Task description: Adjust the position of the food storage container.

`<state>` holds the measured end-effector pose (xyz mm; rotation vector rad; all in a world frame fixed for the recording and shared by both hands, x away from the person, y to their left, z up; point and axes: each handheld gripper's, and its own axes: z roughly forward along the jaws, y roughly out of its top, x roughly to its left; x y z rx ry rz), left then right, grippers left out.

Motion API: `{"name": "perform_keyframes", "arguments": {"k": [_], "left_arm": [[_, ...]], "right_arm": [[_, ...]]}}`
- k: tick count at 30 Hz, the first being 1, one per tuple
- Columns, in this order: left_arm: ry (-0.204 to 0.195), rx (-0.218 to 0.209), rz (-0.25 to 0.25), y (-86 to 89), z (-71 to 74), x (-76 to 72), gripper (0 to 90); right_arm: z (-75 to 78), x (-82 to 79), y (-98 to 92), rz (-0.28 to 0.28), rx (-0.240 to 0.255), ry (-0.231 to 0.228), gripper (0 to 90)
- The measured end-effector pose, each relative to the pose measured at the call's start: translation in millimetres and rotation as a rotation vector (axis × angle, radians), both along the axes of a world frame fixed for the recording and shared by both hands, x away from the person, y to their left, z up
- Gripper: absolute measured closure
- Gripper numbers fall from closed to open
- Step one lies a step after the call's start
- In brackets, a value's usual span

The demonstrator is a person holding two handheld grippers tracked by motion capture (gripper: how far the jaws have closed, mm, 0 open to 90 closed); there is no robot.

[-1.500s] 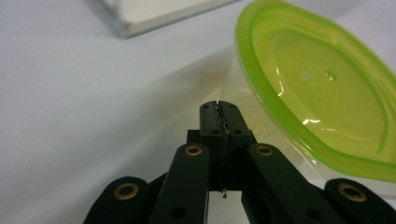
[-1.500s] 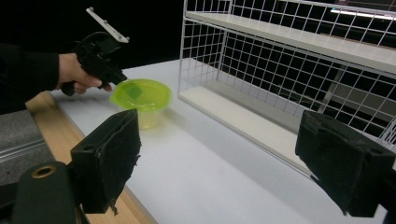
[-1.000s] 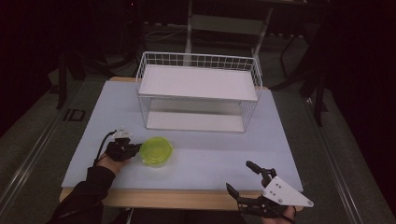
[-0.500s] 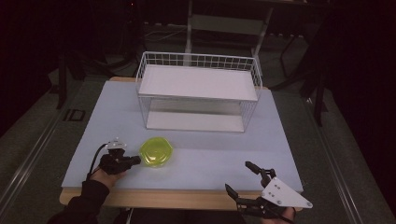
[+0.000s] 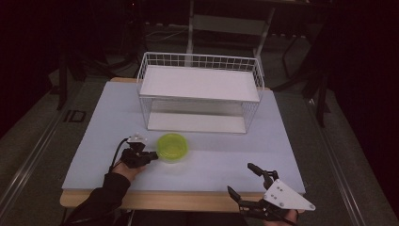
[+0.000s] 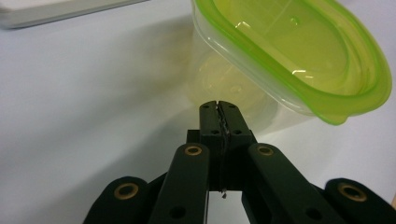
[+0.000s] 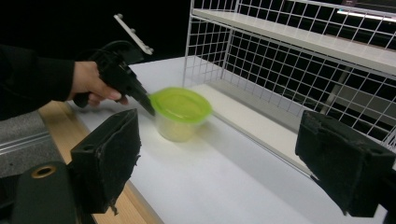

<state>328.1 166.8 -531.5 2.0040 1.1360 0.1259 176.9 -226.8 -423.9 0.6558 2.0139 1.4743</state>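
Note:
A clear tub with a lime-green lid (image 5: 172, 146) stands on the white table mat (image 5: 226, 162), left of centre. My left gripper (image 5: 153, 155) lies low at the tub's left side, shut with nothing between its jaws. In the left gripper view the closed tips (image 6: 218, 105) sit right at the tub's wall (image 6: 233, 84), under the lid's rim. The right gripper view shows that gripper (image 7: 150, 111) touching the blurred tub (image 7: 180, 114). My right gripper (image 5: 239, 177) hovers open at the table's front right edge, its pads (image 7: 109, 158) wide apart and empty.
A white wire rack with two shelves (image 5: 200, 84) stands at the back of the table, just behind the tub; its mesh side (image 7: 289, 46) fills the right gripper view's upper right. The wooden table edge (image 5: 188, 200) runs along the front.
My left gripper drew back toward the front edge, then swung right against the tub. The tub has slid a little to the right. The right gripper has stayed put.

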Motion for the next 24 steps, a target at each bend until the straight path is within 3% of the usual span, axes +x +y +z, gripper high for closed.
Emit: {"name": "perform_keyframes", "arguments": {"k": [5, 12, 18, 24], "left_arm": [[-0.005, -0.006, -0.038, -26.4, -1.4, 5.9, 90.0], [0.004, 0.005, -0.05, -52.2, -6.0, 16.0, 90.0], [-0.004, -0.011, -0.029, -62.4, -2.3, 26.2, 90.0], [-0.01, 0.011, -0.006, -68.8, -1.3, 36.7, 90.0]], "right_arm": [[-0.7, 0.8, -1.2, -0.001, 0.003, 0.006, 13.9], [-1.0, 0.0, -2.2, -0.001, 0.004, 0.007, 13.9], [-2.2, 0.0, -1.9, 0.004, 0.0, 0.011, 13.9], [-2.9, 0.4, -2.0, 0.011, 0.001, 0.017, 13.9]]}}
